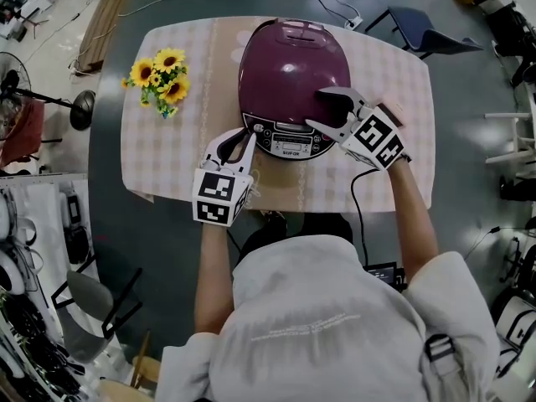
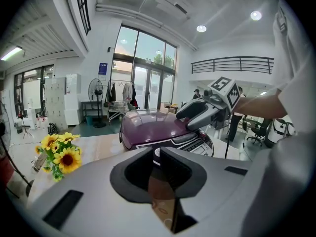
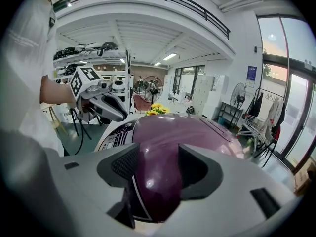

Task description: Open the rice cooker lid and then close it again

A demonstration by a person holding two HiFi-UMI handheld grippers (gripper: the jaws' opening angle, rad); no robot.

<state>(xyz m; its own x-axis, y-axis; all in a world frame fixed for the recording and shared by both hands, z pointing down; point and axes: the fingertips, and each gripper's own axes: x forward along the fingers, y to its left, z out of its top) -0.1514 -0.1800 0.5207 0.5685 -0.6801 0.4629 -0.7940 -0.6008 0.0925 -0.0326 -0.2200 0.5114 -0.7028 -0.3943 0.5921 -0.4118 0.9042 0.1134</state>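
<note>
We think opening is only starting: the round purple rice cooker (image 1: pixel 289 86) sits shut at top middle on the checked bench (image 1: pixel 167 153), our right gripper (image 1: pixel 328 112) with fingers wide apart over its front, our left gripper (image 1: pixel 244 141) with fingers nearly together and empty, so next we likely pop it open.

Left gripper (image 1: pixel 243 141) apparently barely parted; right gripper (image 1: pixel 322 109) wide.

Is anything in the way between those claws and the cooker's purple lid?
Nothing visible does. The right claw is open right at the rice cooker lid, the left claw just before the control panel; the sunflowers stand off to the side.
</note>
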